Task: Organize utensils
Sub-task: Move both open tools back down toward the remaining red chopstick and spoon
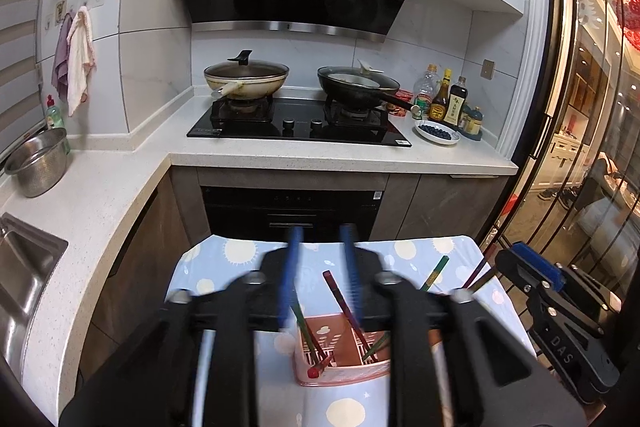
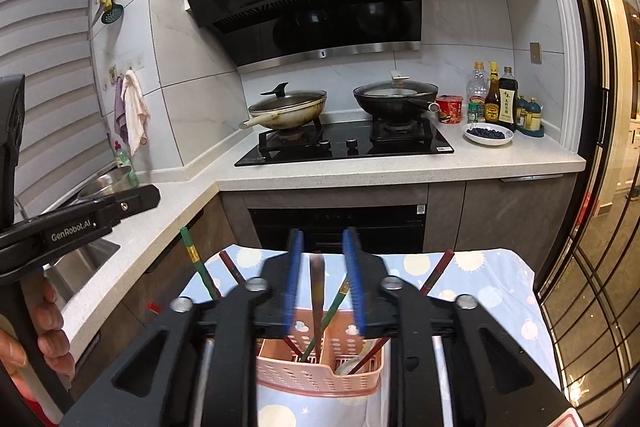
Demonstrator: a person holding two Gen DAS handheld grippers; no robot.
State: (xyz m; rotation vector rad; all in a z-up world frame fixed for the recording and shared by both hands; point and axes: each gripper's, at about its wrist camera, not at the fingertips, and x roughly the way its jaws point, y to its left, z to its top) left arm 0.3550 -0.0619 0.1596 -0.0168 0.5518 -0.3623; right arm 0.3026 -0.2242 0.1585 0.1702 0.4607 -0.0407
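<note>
A pink slotted utensil holder point(image 1: 344, 359) stands on a blue patterned cloth point(image 1: 224, 259). Several red and green chopsticks point(image 1: 340, 299) lean upright in it. My left gripper point(image 1: 322, 239) is open and empty, above and just behind the holder. In the right wrist view the same holder point(image 2: 320, 371) sits below my right gripper point(image 2: 322, 243), which is open, with chopsticks point(image 2: 318, 291) rising between its blue fingers point(image 2: 294, 267) untouched. More chopsticks point(image 2: 196, 259) lean out to the left and right. The right gripper's body point(image 1: 560, 311) shows at the left view's right edge.
A speckled white counter point(image 1: 320, 155) holds a black gas hob point(image 1: 300, 123) with two lidded pans, sauce bottles point(image 1: 448, 99) and a plate of blueberries point(image 1: 436, 133). A steel colander point(image 1: 38, 163) and a sink point(image 1: 24, 267) are at the left. A glass door point(image 1: 592, 107) is at the right.
</note>
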